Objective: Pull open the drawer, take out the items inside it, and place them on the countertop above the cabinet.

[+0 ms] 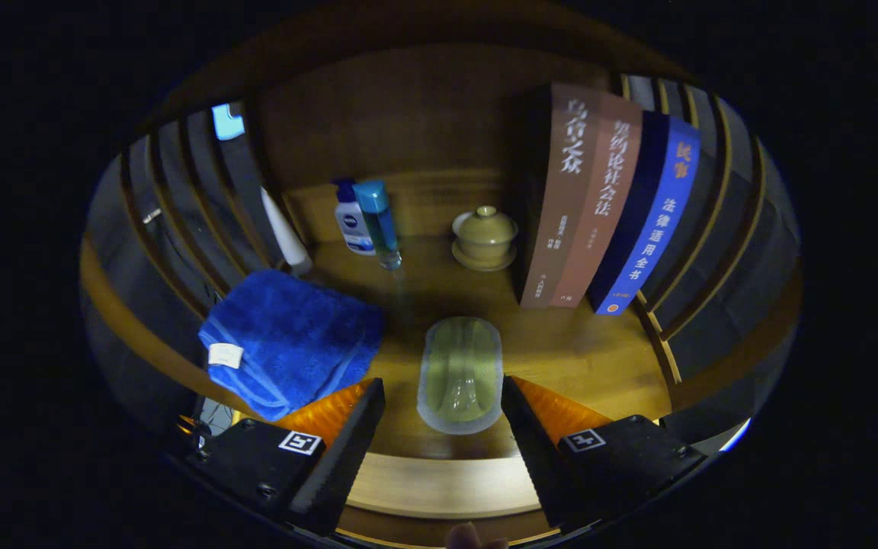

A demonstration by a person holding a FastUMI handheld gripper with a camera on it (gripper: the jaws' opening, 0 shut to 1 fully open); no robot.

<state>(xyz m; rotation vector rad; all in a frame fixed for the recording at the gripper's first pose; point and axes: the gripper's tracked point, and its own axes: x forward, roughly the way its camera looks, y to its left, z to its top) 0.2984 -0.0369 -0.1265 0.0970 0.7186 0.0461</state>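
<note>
Wooden worktop [584,351] fills the scene, backed by a wooden panel and flanked on both sides by dark slatted walls. Three tall books [607,206] stand upright side by side on its far right, spines facing the camera, two brownish and one blue. A folded blue towel [290,343] with a small white tag lies on the left, just ahead of the left finger. Between the fingers and slightly beyond them rests an oblong translucent case [460,374] with a greenish inside, lying flat on the wood and touching neither finger. Farther back, near the panel, a pale lidded tea bowl [485,236] sits on its saucer just left of the books. To its left stand a white lotion bottle [352,221] with a blue cap and a slim teal bottle [378,221], close together. The gripper [443,427] hangs over the near edge, its jaws wide apart and holding nothing.
</note>
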